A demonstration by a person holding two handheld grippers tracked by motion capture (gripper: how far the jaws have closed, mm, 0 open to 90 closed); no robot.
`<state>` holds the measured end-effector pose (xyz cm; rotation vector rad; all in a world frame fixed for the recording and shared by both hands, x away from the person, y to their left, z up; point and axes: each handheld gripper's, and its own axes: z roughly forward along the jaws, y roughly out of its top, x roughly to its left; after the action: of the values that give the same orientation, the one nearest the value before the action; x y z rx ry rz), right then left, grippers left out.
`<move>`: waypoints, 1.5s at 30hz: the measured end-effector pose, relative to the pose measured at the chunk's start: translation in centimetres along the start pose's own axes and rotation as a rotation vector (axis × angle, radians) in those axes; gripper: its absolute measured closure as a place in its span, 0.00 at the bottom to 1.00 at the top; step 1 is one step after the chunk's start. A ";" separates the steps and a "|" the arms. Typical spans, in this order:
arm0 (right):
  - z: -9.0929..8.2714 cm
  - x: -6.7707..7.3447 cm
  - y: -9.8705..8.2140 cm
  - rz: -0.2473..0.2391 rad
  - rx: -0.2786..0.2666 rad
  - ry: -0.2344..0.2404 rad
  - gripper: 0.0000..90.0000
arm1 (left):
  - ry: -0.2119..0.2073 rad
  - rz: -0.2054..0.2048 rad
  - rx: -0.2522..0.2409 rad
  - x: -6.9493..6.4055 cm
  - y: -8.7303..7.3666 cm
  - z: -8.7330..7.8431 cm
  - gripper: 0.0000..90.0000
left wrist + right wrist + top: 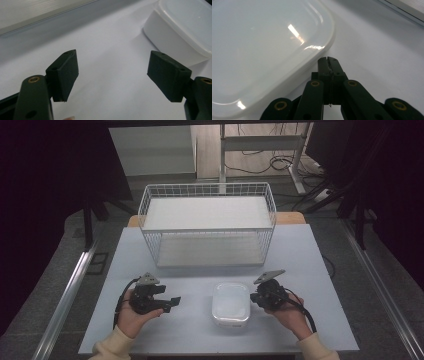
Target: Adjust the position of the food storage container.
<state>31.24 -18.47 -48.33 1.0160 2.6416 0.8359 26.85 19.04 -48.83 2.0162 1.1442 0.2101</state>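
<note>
Both claws flank the white lidded container (231,304) on the table (300,255).
My left claw (172,302) stands released, empty, well left of the container. My right claw (328,60) is clenched on nothing, its tip just beside the container's right edge. Wire basket (207,227) stands behind the container.

Lab-type recording room: dark curtains around the table (300,250), loose cables (260,162) and desk frame (260,142) behind it.
</note>
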 end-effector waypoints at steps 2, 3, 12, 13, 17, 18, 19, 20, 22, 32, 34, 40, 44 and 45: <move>0.5 0.6 0.4 -0.018 0.003 0.010 0.99 | 0.002 -0.003 0.000 0.0 0.0 0.0 0.27; 0.7 0.8 0.6 -0.029 0.009 0.013 0.99 | 0.002 -0.004 0.000 0.1 0.0 0.0 0.27; 1.0 1.9 0.4 -0.051 0.027 0.057 0.99 | 0.005 -0.002 0.002 0.1 -0.1 0.0 0.27; 0.9 2.2 0.2 -0.055 0.031 0.066 0.99 | 0.005 -0.001 0.002 0.1 -0.1 0.0 0.27; 0.9 3.2 -0.4 -0.074 0.042 0.108 0.99 | 0.005 -0.004 -0.001 0.1 -0.1 0.0 0.27; 0.9 3.4 -0.5 -0.077 0.041 0.110 0.99 | 0.005 -0.004 0.000 0.1 -0.1 0.0 0.27; 0.9 3.6 -0.5 -0.084 0.043 0.108 0.99 | 0.005 -0.004 0.000 0.1 -0.1 0.0 0.27; 0.8 3.7 -0.4 -0.089 0.044 0.105 0.99 | 0.005 -0.003 0.001 0.1 -0.1 0.0 0.27; 0.8 3.7 -0.4 -0.089 0.042 0.107 0.99 | 0.005 -0.003 -0.001 0.1 -0.1 -0.1 0.27; -1.6 1.3 -1.5 -0.002 -0.062 0.029 0.99 | 0.006 -0.015 -0.011 0.3 -0.1 -0.3 0.27; -2.0 0.9 -1.8 0.023 -0.112 0.046 0.95 | 0.005 -0.018 -0.015 0.3 -0.1 -0.3 0.27; -2.6 0.0 -2.0 0.120 -0.278 0.118 0.45 | 0.007 -0.021 -0.022 0.3 -0.1 -0.5 0.27; -2.9 -0.3 -2.0 0.155 -0.317 0.135 0.36 | 0.007 -0.024 -0.026 0.4 0.0 -0.4 0.27; -3.0 -0.4 -2.1 0.160 -0.330 0.142 0.34 | 0.007 -0.024 -0.026 0.4 0.0 -0.4 0.27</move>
<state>29.26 -21.30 -47.08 1.1224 2.4372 1.3714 26.89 19.59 -48.61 1.9790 1.1637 0.2185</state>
